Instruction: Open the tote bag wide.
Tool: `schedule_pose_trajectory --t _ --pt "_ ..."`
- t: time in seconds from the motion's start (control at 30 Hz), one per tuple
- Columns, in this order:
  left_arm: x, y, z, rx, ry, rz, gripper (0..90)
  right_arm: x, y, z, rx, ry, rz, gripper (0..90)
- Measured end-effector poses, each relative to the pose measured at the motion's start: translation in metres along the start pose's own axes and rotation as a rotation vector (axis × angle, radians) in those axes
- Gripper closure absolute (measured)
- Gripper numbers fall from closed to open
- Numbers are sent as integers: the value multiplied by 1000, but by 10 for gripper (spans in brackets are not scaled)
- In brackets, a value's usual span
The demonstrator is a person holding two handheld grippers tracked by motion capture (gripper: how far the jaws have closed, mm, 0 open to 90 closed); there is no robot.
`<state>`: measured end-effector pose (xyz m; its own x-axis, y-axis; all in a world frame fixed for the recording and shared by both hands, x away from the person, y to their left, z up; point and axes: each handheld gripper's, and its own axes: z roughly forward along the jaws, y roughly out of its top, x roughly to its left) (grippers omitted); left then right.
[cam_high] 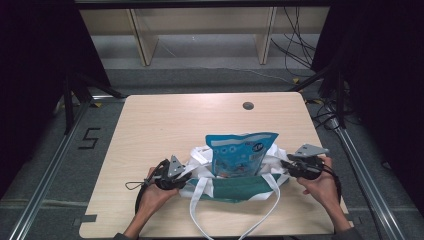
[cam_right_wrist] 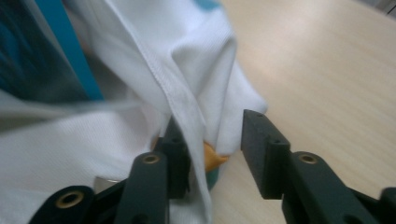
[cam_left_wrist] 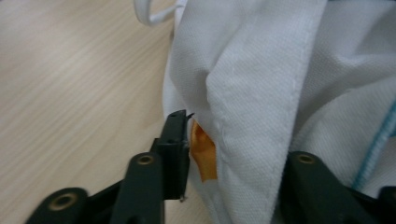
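Note:
A white and green tote bag (cam_high: 235, 189) lies near the table's front edge, and a blue snack pouch (cam_high: 239, 152) stands up out of its mouth. My left gripper (cam_high: 187, 176) sits at the bag's left end. In the left gripper view the jaws of my left gripper (cam_left_wrist: 238, 135) stand apart, with white bag fabric (cam_left_wrist: 261, 84) and an orange tag (cam_left_wrist: 204, 151) between them; the fabric drapes over the right jaw's tip. My right gripper (cam_high: 286, 165) is at the bag's right end. My right gripper (cam_right_wrist: 215, 126) is open around a fabric fold (cam_right_wrist: 187, 79) and an orange tag (cam_right_wrist: 212, 159).
The bag's white handle straps (cam_high: 200, 210) loop toward the front edge of the wooden table (cam_high: 165, 125). A round cable hole (cam_high: 248, 105) sits at the table's far side. Beyond it stand wooden shelves (cam_high: 200, 30) and floor cables (cam_high: 295, 50).

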<state>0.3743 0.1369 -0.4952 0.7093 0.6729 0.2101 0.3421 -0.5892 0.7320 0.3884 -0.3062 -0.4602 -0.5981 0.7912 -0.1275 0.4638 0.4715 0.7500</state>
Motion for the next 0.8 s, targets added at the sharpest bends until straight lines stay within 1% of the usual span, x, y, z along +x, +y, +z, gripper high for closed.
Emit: schedule_pose_trajectory --t 0.03,0.07,0.1,0.13,0.17,0.2,0.23,0.27,0.3,0.33,0.37,0.4,0.43,0.47,0.5,0.53,0.57,0.6,0.63,0.67,0.7,0.73,0.77,0.8 --pt "0 0 0 0 0 0 542 0 0 0 0 0 0 606" --pt "3 6 -9 -34 -23 -30 505 -3 8 -16 -66 -1 16 582" --pt "3 6 -9 -34 -23 -30 477 -3 8 -16 -66 -1 16 582" --pt "6 14 -18 -59 -50 -55 452 0 16 -31 -107 18 28 564" --pt "6 14 -18 -59 -50 -55 448 0 16 -31 -107 18 28 564" --pt "6 18 -23 -84 -74 -70 444 9 24 -48 -119 38 47 551" --pt "3 24 -29 -106 -78 -67 442 10 28 -52 -140 51 18 547" --pt "3 24 -29 -106 -78 -67 439 10 28 -52 -140 51 18 547" --pt "0 32 -32 -106 -88 -36 433 21 37 -66 -194 93 -30 541" --pt "-2 36 -31 -115 -87 -42 433 25 40 -69 -204 127 -48 532" --pt "-2 36 -31 -115 -87 -42 433 25 40 -69 -204 127 -48 532" --pt "-4 41 -31 -122 -87 -36 433 33 42 -71 -213 176 -51 525" --pt "-5 45 -29 -139 -87 -44 435 43 44 -73 -189 238 -78 523" --pt "-6 48 -27 -140 -96 -37 441 52 45 -71 -177 271 -100 516" --pt "-6 51 -24 -135 -94 -10 436 66 45 -64 -166 300 -141 512" --pt "-7 52 -21 -134 -99 -19 436 66 45 -64 -166 300 -141 512" --pt "-7 53 -16 -129 -104 -17 435 71 46 -61 -159 308 -153 510" --pt "-6 53 -13 -111 -108 -13 444 76 46 -56 -137 336 -168 504" --pt "-5 52 -9 -112 -104 -11 494 83 44 -46 -101 356 -189 504" --pt "-1 52 -3 -121 -100 -15 534 85 42 -42 -96 367 -197 514" --pt "-1 52 -3 -121 -100 -15 593 85 42 -42 -96 367 -197 514" --pt "5 56 1 -146 -111 -23 671 86 39 -37 -61 367 -228 621" --pt "5 56 1 -146 -111 -23 711 86 39 -37 -61 367 -228 621" --pt "6 59 3 -163 -82 -26 752 86 36 -36 -31 397 -269 733"
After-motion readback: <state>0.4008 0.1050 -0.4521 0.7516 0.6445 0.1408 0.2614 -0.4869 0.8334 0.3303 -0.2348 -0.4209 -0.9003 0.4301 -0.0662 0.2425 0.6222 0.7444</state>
